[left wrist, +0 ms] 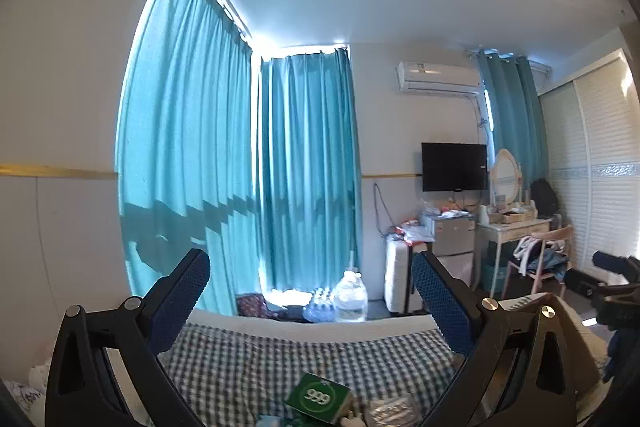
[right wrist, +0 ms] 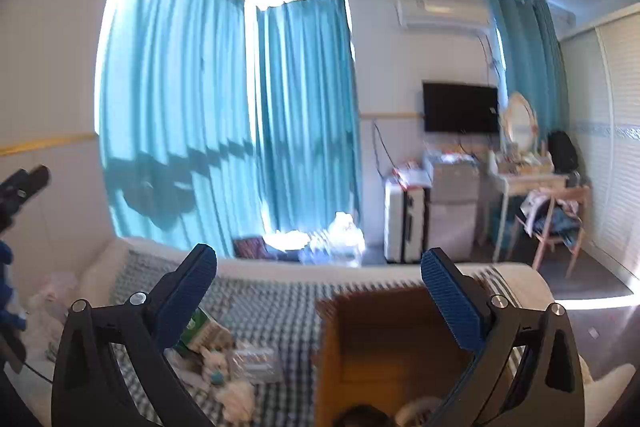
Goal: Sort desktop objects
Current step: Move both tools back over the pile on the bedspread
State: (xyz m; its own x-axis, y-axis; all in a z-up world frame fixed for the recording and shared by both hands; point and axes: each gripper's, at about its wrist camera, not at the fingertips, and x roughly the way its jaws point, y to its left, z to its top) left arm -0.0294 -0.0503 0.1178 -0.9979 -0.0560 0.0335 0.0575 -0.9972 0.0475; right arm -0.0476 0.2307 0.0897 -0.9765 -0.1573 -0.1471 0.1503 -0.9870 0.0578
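A green box marked 999 (left wrist: 320, 401) lies on the checked bedspread (left wrist: 280, 359) beside a silver blister pack (left wrist: 394, 413), both below my left gripper (left wrist: 312, 291). That gripper is open, level and holds nothing. In the right wrist view, my right gripper (right wrist: 318, 267) is wide open and bare. Under it stands an open cardboard box (right wrist: 384, 347) with a dark round item (right wrist: 360, 417) and a white item (right wrist: 416, 411) inside. Left of the box, the green box (right wrist: 200, 331) lies among a clear packet (right wrist: 260, 359) and small white bits (right wrist: 236, 395).
Beyond the bed's far edge stand a large water bottle (left wrist: 351, 295), a white suitcase (left wrist: 398, 279) and a wooden chair (left wrist: 540, 263) draped with clothes. Teal curtains (left wrist: 192, 147) cover the window wall. The right wrist view is motion-blurred.
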